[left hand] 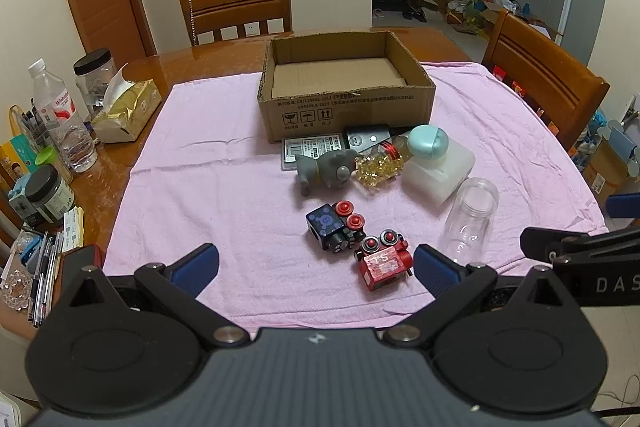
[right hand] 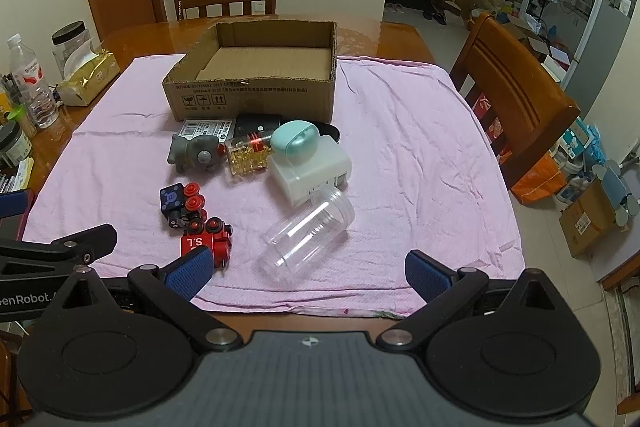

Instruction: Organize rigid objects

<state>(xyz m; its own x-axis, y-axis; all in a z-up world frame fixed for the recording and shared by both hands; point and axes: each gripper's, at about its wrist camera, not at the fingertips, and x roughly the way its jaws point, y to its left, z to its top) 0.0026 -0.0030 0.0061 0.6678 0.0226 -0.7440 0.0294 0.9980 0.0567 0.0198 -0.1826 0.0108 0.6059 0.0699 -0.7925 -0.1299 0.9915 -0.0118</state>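
An open cardboard box (left hand: 346, 105) (right hand: 256, 98) stands empty at the back of a pink cloth (left hand: 224, 195) (right hand: 416, 155). In front of it lie a grey toy animal (left hand: 326, 169) (right hand: 194, 151), a bottle of yellow capsules (left hand: 378, 167) (right hand: 248, 155), a white block with a teal lid (left hand: 438, 167) (right hand: 310, 163), a clear jar on its side (left hand: 470, 219) (right hand: 306, 231), a dark blue toy train (left hand: 332, 227) (right hand: 180, 205) and a red toy train (left hand: 384, 263) (right hand: 208, 241). My left gripper (left hand: 316, 269) and right gripper (right hand: 308, 273) are open and empty at the cloth's near edge.
Bottles, jars, a gold tissue pack (left hand: 128, 111) and pens crowd the table's left side. Wooden chairs stand behind (left hand: 236, 11) and to the right (left hand: 544, 79). A flat label card and black device (left hand: 366, 137) lie against the box.
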